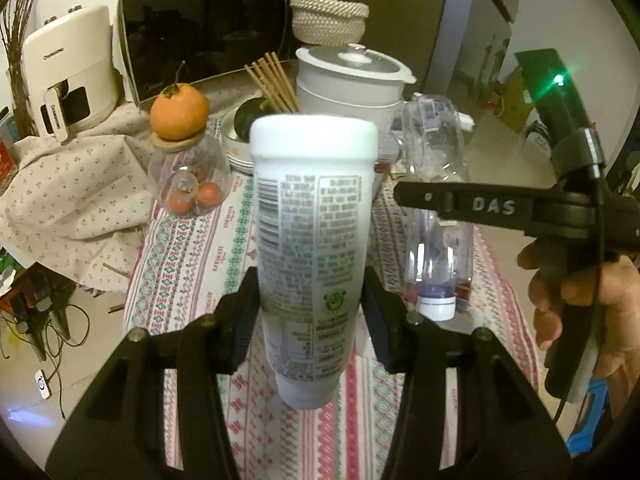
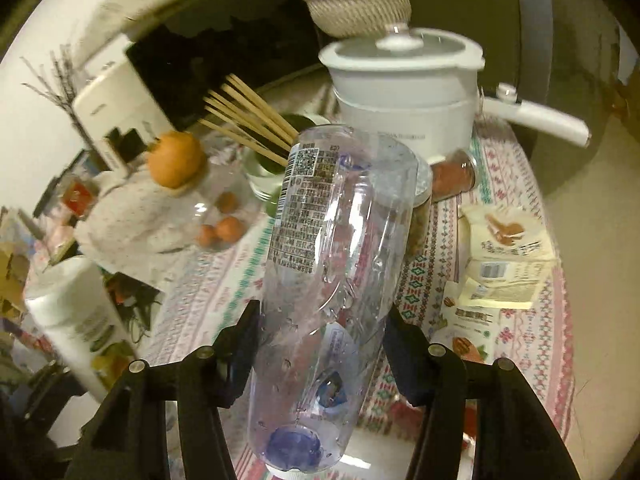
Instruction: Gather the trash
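I have the left hand-held gripper (image 1: 310,312) clamped on the white tube (image 1: 310,240) and the right hand-held gripper (image 2: 320,344) pinching the clear plastic bottle (image 2: 332,264), both above the surface's (image 1: 180,264) near edge, and the wet, crushable bottle may slip.

"das" on right claw (image 1: 404,196) finger

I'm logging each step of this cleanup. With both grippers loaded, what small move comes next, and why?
Probably carry both items clear of the table toward a bin, though none is in view. The left gripper clamps the white plastic tube, and the right gripper grips the clear empty plastic bottle, both clear of the patterned tablecloth.
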`<state>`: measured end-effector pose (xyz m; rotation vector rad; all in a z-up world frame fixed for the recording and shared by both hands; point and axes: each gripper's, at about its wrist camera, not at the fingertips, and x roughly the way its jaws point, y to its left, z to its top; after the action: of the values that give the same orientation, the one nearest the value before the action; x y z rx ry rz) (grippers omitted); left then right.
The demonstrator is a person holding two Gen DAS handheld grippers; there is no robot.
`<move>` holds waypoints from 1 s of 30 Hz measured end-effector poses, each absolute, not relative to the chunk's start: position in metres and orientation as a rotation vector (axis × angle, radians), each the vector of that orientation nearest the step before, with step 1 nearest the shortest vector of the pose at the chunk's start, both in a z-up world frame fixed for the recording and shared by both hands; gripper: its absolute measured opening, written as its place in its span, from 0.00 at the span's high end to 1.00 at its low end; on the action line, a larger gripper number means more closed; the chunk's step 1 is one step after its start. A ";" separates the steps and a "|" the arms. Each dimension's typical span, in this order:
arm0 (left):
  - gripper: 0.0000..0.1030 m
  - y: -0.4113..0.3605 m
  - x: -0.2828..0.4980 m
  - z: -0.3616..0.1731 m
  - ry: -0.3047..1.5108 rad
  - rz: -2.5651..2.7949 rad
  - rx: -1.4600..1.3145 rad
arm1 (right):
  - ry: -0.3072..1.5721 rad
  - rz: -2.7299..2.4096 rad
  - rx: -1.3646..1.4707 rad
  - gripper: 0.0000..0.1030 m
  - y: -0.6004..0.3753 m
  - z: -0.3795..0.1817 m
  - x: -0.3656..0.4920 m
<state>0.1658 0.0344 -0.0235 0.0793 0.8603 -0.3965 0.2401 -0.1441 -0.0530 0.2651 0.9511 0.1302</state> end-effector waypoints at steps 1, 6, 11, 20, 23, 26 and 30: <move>0.51 0.034 0.161 -0.021 0.861 -0.402 0.075 | 0.946 0.133 0.272 0.43 -0.147 -0.048 0.234; 0.51 0.029 0.132 -0.014 0.854 -0.432 0.076 | 0.922 0.153 0.266 0.44 -0.153 -0.028 0.199; 0.51 0.018 0.097 -0.012 0.852 -0.482 0.068 | 0.911 0.166 0.243 0.43 -0.161 -0.015 0.152; 0.51 -0.009 0.029 -0.027 0.865 -0.588 0.077 | 0.920 0.174 0.223 0.43 -0.185 -0.018 0.057; 0.51 -0.021 0.008 -0.034 0.875 -0.637 0.097 | 0.938 0.167 0.211 0.43 -0.194 -0.026 0.023; 0.51 -0.033 -0.013 -0.041 0.884 -0.684 0.122 | 0.952 0.141 0.206 0.43 -0.206 -0.035 -0.008; 0.51 -0.056 -0.047 -0.059 0.928 -0.788 0.177 | 0.984 0.079 0.172 0.43 -0.224 -0.049 -0.049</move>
<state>-0.0469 -0.0561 -0.0589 0.1769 0.9278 -0.7875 -0.0486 -0.2236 -0.0493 0.1720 0.9839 0.0786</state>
